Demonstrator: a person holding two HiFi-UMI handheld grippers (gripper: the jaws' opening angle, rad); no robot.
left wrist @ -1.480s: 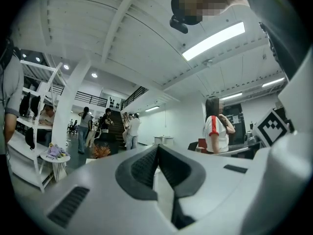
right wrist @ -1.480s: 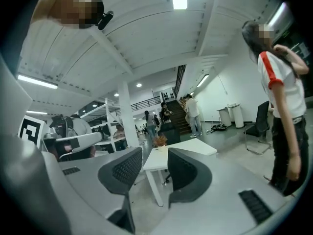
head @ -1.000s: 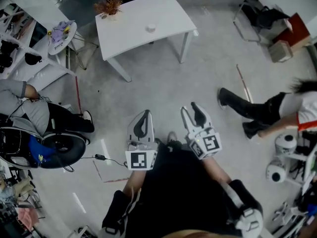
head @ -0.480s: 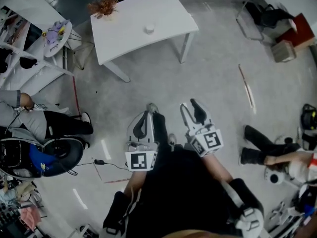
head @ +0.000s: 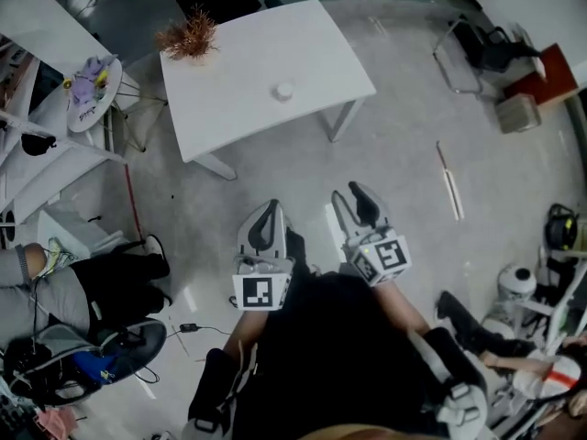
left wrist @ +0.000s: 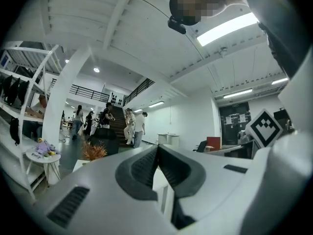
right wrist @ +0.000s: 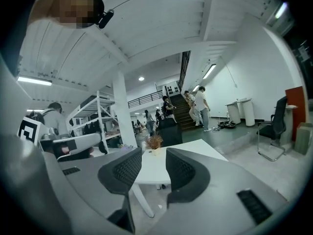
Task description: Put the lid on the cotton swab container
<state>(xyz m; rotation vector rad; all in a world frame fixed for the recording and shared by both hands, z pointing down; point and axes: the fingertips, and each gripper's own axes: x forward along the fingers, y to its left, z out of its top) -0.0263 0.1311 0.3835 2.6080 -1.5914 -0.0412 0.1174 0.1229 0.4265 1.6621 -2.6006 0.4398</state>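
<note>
At the far left of the head view, a small round side table [head: 92, 88] carries a purple bundle. Below it, a seated person [head: 55, 287] in grey and black occupies the lower left corner. A dried reddish plant [head: 188, 37] stands on the far left corner of a white table [head: 248, 71]. Near the middle of the tabletop, well apart from the plant, sits a small white round container [head: 282, 90], too small to tell whether its lid is on.

Nearer the wearer, both grippers hang over bare grey floor, well short of the table. The left gripper [head: 269, 209] has its jaws pressed together with nothing between them. Just beside it, the right gripper [head: 350, 200] has its jaws spread and empty; its own view shows the table and plant in the distance through the gap.

Further right, a thin stick [head: 449, 191] lies on the floor. A dark chair [head: 477, 37] stands at the upper right.
</note>
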